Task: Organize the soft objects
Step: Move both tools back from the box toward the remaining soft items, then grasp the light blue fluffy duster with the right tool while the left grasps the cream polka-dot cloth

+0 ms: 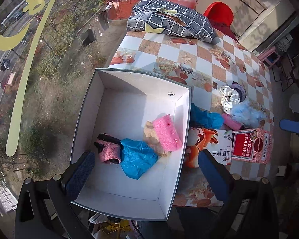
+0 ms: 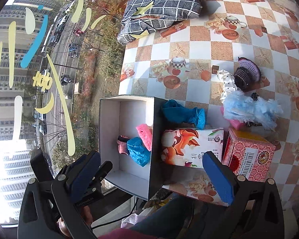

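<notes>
A white open box [image 1: 133,195] [image 2: 109,139] sits at the table's left front corner. Inside lie a pink foam piece [image 1: 167,135] [image 2: 144,134], a blue crumpled bag [image 1: 137,157] [image 2: 138,151], a pink knit piece [image 1: 109,152] [image 2: 122,146] and a beige cloth [image 1: 149,133]. On the table to its right lie another blue bag [image 1: 206,117] [image 2: 181,112], a white dotted scrunchie [image 1: 229,98] [image 2: 227,83], a fluffy light-blue piece [image 1: 247,113] [image 2: 251,107], a purple knit piece [image 2: 247,72] and a pink item [image 1: 231,121]. My left gripper [image 1: 147,177] is open and empty over the box. My right gripper [image 2: 153,175] is open and empty at the box's front.
A fox-printed carton [image 1: 209,145] [image 2: 191,147] and a red patterned carton [image 1: 251,145] [image 2: 247,155] stand right of the box. A grey checked pillow [image 1: 173,22] [image 2: 159,10] lies at the far table edge. A window pane [image 1: 39,69] runs along the table's left side.
</notes>
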Demonstrator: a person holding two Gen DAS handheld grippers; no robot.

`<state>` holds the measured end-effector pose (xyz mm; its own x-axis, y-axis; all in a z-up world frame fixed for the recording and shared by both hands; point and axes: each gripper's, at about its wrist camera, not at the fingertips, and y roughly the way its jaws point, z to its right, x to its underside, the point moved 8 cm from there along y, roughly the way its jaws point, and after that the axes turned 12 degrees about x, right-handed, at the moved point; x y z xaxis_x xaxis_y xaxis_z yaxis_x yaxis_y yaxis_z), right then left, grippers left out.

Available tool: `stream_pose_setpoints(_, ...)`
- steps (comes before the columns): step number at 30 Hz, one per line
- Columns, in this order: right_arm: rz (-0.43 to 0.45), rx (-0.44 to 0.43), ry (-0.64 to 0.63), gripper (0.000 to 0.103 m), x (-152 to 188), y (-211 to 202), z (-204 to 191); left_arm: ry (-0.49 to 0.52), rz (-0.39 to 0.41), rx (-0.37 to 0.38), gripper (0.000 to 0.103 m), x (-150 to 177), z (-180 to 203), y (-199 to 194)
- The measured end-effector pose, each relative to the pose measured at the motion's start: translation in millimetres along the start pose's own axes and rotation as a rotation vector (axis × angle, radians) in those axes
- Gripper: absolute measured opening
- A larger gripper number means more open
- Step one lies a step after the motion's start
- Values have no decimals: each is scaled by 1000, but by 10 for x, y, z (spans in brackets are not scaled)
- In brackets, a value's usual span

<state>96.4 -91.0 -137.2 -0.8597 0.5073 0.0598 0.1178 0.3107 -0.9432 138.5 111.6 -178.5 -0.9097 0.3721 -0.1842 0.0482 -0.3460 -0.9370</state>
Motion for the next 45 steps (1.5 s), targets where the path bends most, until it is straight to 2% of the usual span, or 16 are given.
stream_pose_setpoints(7,33,107,135,103,-160,-406,1013,144,-63,24,103,-162,544,251)
stream_pose_setpoints(10,11,162,202,103,-220,-320,1456,216,-104,16,103,-233,770,414)
stream_pose_setpoints(13,-45,174,232,103,-240,-77,1761,279,-165,-40,103,-302,904,660)
stream_pose_setpoints(18,-124,108,189,103,-335,444,1852,365,-230,-114,103,-430,1014,996)
stream_pose_setpoints(22,-194,71,68,103,-491,847,1684,377,-265,-154,103,-561,1060,1193)
stream_pose_setpoints(24,-229,86,-11,103,-557,1045,1610,354,-274,-151,103,-643,1087,1252)
stream_pose_setpoints(26,-279,147,-88,103,-574,1259,1610,322,-286,-138,103,-724,1118,1318)
stream_pose_setpoints(28,-298,257,-147,103,-578,1420,1723,305,-301,-128,103,-802,1181,1390)
stream_pose_setpoints(30,-262,394,-145,103,-613,1440,1965,313,-310,-131,103,-870,1272,1469)
stream_pose_setpoints(31,-231,415,-104,103,-638,1397,2104,322,-311,-133,103,-900,1325,1507)
stream_pose_setpoints(34,-161,332,138,103,-684,1207,2635,350,-329,-122,103,-964,1528,1662)
stream_pose_setpoints(36,-126,376,288,103,-672,1057,3124,372,-351,-112,103,-981,1670,1795)
stream_pose_setpoints(38,-85,412,354,103,-628,894,3458,398,-377,-104,103,-979,1802,1945)
stream_pose_setpoints(41,-41,296,357,103,-579,774,3476,423,-428,-119,103,-942,1916,2173)
stream_pose_setpoints(43,-28,193,322,103,-592,770,3273,439,-454,-164,103,-914,1913,2286)
stream_pose_setpoints(45,-31,119,273,103,-634,833,3011,446,-442,-201,103,-923,1877,2289)
